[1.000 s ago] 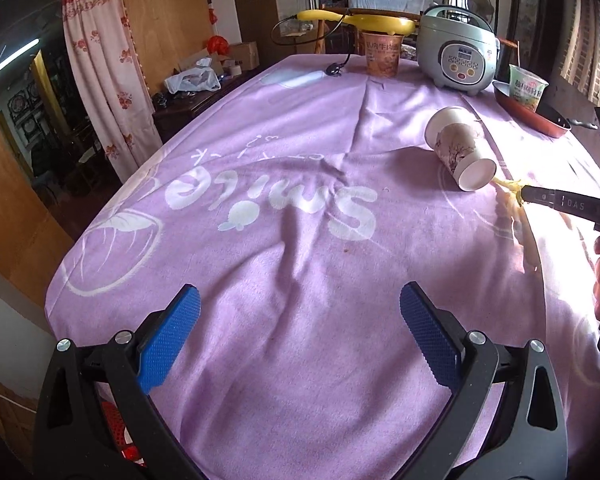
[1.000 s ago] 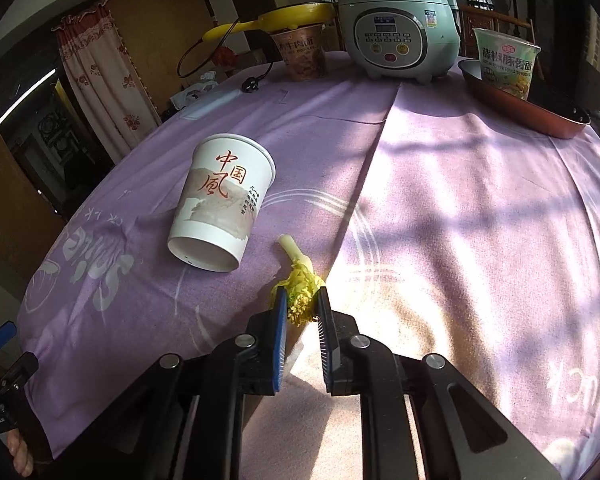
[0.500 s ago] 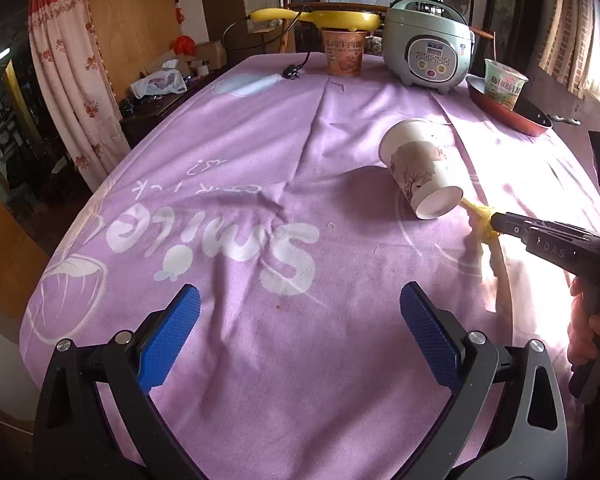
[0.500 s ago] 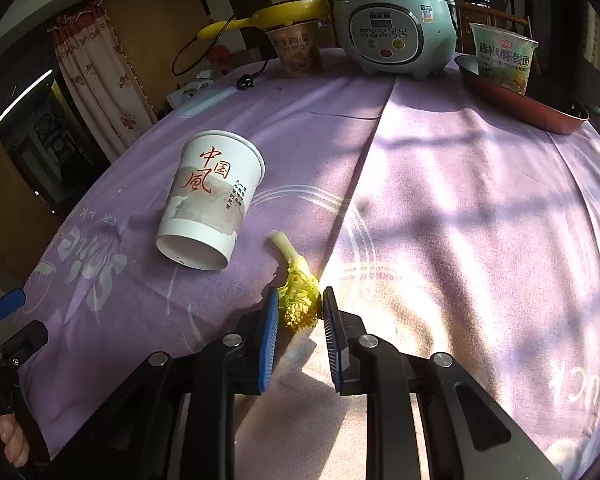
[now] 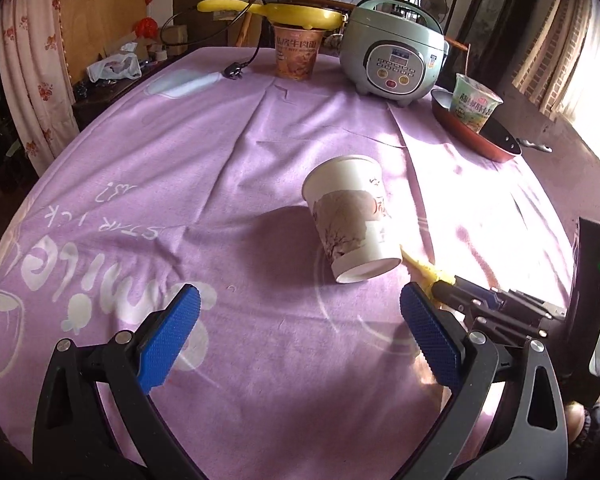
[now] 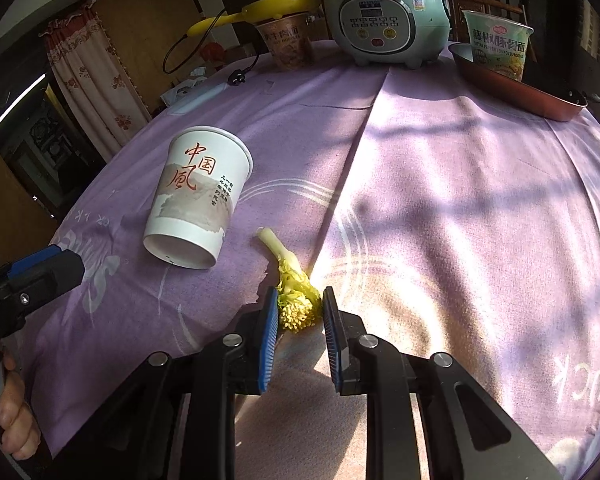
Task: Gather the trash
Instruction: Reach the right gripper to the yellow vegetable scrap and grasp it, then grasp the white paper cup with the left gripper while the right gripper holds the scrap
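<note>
A white paper cup lies on its side on the purple tablecloth, its base toward me. Just right of it lies a yellow-green vegetable scrap, its stem resting on the cloth. My right gripper has its blue pads against both sides of the scrap's leafy end. My left gripper hangs wide open just short of the cup, nothing between its fingers; one finger shows at the left edge of the right wrist view.
At the table's far side stand a pale green rice cooker, a brown noodle cup under a yellow pan, and a red pan holding a green noodle cup. A black plug lies near the left edge.
My left gripper has swung toward the cup, which now sits nearer and more central in its view. The right jaws stand slightly wider around the scrap; the right hand stayed put.
</note>
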Action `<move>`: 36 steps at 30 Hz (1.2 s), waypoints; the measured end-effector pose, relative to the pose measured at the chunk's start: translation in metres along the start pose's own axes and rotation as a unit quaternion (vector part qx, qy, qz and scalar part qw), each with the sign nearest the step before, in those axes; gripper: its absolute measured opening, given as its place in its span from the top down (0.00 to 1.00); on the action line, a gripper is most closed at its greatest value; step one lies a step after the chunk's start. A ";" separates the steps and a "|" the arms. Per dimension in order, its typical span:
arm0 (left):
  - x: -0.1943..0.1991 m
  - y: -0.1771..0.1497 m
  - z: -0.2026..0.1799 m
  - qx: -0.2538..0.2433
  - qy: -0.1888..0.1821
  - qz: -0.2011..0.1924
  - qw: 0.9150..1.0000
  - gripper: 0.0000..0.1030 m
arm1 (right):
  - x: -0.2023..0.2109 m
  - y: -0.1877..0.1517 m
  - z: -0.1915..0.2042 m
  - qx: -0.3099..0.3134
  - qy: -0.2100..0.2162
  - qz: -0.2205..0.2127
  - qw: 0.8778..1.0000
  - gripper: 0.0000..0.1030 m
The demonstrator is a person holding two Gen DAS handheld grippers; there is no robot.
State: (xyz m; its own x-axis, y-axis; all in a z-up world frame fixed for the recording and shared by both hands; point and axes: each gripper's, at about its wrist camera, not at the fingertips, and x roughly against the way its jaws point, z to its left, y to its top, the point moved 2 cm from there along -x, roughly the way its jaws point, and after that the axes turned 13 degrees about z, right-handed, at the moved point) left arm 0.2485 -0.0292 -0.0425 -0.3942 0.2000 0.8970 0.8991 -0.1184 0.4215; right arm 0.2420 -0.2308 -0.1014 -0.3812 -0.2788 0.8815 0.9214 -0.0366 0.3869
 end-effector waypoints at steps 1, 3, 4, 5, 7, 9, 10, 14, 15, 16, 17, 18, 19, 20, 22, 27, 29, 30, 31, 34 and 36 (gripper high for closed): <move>-0.003 0.005 -0.002 0.003 -0.011 0.001 1.000 0.06 | 0.000 0.000 0.000 0.000 0.000 0.000 1.000 0.78; -0.011 0.014 -0.006 0.010 -0.028 0.005 1.000 0.06 | 0.000 0.000 0.000 0.000 0.000 0.000 1.000 0.78; -0.015 0.018 -0.007 0.013 -0.035 0.007 0.999 0.06 | 0.000 0.000 0.000 0.000 0.000 0.000 1.000 0.78; -0.019 0.022 -0.010 0.015 -0.042 0.010 0.999 0.06 | -0.001 0.001 0.000 0.000 -0.001 0.000 1.000 0.78; -0.027 0.029 -0.015 0.016 -0.050 0.015 0.998 0.06 | -0.001 0.001 -0.001 0.000 0.000 0.000 1.000 0.78; -0.036 0.034 -0.021 0.014 -0.058 0.021 0.998 0.06 | -0.001 0.001 -0.001 -0.001 0.001 0.001 1.000 0.78; -0.040 0.036 -0.023 0.012 -0.061 0.024 0.998 0.06 | -0.001 0.001 -0.001 -0.001 0.002 0.001 1.000 0.78; -0.057 0.041 -0.023 0.015 -0.071 0.034 0.997 0.06 | 0.000 0.001 -0.001 -0.002 0.004 0.001 1.000 0.78; -0.061 0.041 -0.020 0.020 -0.075 0.038 0.996 0.06 | 0.000 0.001 -0.001 -0.002 0.003 0.001 1.000 0.78; -0.064 0.041 -0.017 0.024 -0.077 0.041 0.996 0.06 | 0.000 0.001 -0.001 -0.001 0.002 0.001 1.000 0.78; -0.066 0.041 -0.014 0.027 -0.078 0.044 0.996 0.06 | 0.000 0.000 -0.001 0.000 0.001 0.001 1.000 0.78; -0.067 0.040 -0.011 0.030 -0.077 0.045 0.996 0.06 | 0.000 0.000 -0.001 0.001 0.000 0.001 1.000 0.77; -0.068 0.041 -0.008 0.033 -0.076 0.045 0.996 0.06 | 0.000 0.000 0.000 0.001 -0.001 0.000 1.000 0.77; -0.068 0.041 -0.005 0.036 -0.075 0.045 0.996 0.06 | 0.000 0.000 0.000 0.002 -0.001 0.000 1.000 0.77; -0.068 0.041 -0.001 0.042 -0.073 0.045 0.995 0.06 | 0.000 -0.001 0.000 0.002 -0.002 0.000 1.000 0.77; -0.066 0.039 0.006 0.051 -0.084 0.045 0.994 0.06 | 0.000 -0.001 0.001 0.003 -0.003 0.000 1.000 0.77; -0.066 0.039 0.005 0.049 -0.081 0.044 0.995 0.06 | 0.000 -0.001 0.001 0.003 -0.003 0.000 1.000 0.77; -0.065 0.039 0.005 0.047 -0.079 0.043 0.995 0.06 | 0.000 -0.001 0.001 0.003 -0.003 0.000 1.000 0.77; -0.066 0.038 0.004 0.045 -0.078 0.042 0.995 0.06 | 0.000 -0.001 0.001 0.003 -0.003 0.000 1.000 0.77; -0.067 0.039 0.000 0.038 -0.075 0.040 0.996 0.08 | 0.000 -0.001 0.001 0.003 -0.003 0.000 1.000 0.76; -0.066 0.039 -0.003 0.032 -0.081 0.038 0.995 0.14 | 0.000 -0.001 0.001 0.003 -0.003 0.000 1.000 0.77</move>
State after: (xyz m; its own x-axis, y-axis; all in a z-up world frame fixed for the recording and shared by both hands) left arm 0.3091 -0.0502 -0.0848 -0.2922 0.3484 0.8907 0.9376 -0.0790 0.3385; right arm 0.2408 -0.2294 -0.1013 -0.3823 -0.2732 0.8827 0.9207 -0.0318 0.3890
